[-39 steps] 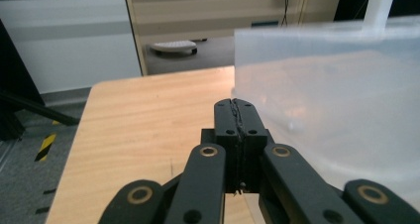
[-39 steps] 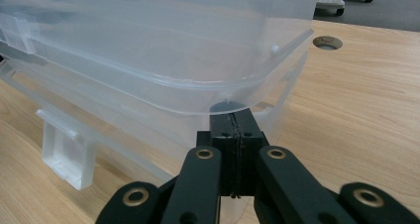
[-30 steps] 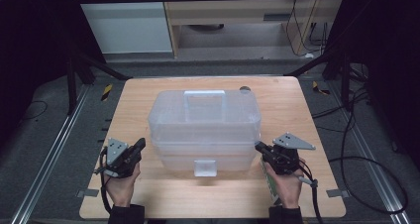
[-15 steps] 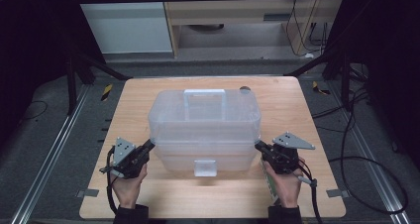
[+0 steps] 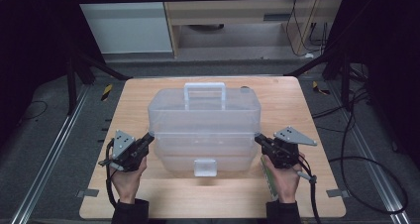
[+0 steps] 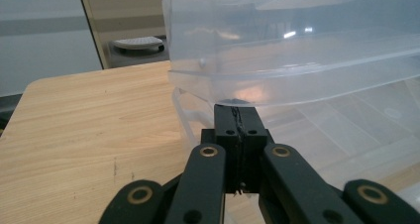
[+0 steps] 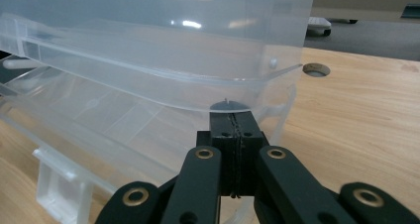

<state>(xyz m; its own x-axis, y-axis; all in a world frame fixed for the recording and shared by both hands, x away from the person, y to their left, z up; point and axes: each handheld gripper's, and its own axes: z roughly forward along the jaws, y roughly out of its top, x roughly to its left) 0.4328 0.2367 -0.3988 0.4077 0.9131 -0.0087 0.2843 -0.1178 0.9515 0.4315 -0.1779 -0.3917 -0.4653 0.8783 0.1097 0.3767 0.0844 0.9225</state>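
I see the clear plastic box (image 5: 204, 127) at the centre of the high view, standing on the wooden surface (image 5: 148, 199) with its white handle (image 5: 204, 94) up top and its latch (image 5: 205, 167) on the near side. My left tongs (image 5: 150, 138) sit at the box's lower-left corner, pressed together with nothing between them, the tips tucked under the lid's rim (image 6: 297, 78). My right tongs (image 5: 258, 139) mirror that at the lower-right corner, also pressed together and empty, tips touching under the rim. In the right gripper view a round hole (image 7: 316, 69) shows in the surface at the upper right.
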